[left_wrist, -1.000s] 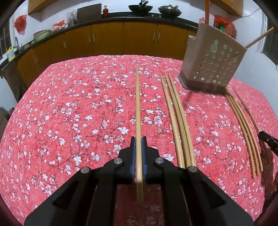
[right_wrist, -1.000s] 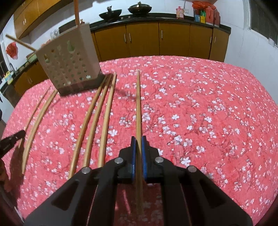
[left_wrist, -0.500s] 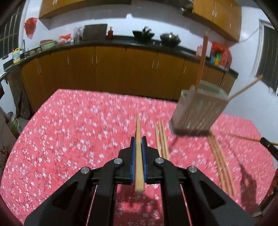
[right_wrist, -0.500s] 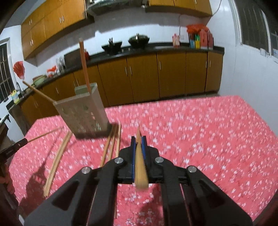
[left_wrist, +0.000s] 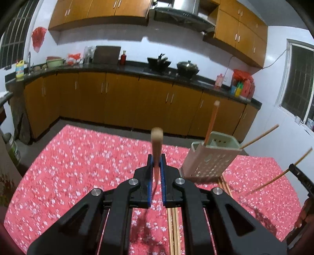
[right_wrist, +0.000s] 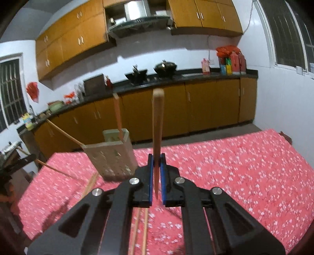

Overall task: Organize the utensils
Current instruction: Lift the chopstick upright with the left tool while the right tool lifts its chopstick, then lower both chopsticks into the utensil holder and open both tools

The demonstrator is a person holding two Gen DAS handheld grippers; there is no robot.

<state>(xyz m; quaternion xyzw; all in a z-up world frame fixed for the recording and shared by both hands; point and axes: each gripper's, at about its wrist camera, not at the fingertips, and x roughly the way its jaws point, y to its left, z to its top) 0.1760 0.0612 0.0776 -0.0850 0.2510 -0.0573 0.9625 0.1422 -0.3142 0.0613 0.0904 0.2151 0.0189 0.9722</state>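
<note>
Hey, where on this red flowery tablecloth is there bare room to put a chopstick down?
The red floral tablecloth is bare on the window side, right of the right gripper, and in the left wrist view left of the left gripper toward the counter. It is crowded around the beige perforated utensil holder, where loose bamboo chopsticks lie in bundles.

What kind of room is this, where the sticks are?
A home kitchen, most likely. Wooden cabinets run under a dark counter, two woks sit on the stove below a range hood, and a red flowered table stands in the middle.
</note>
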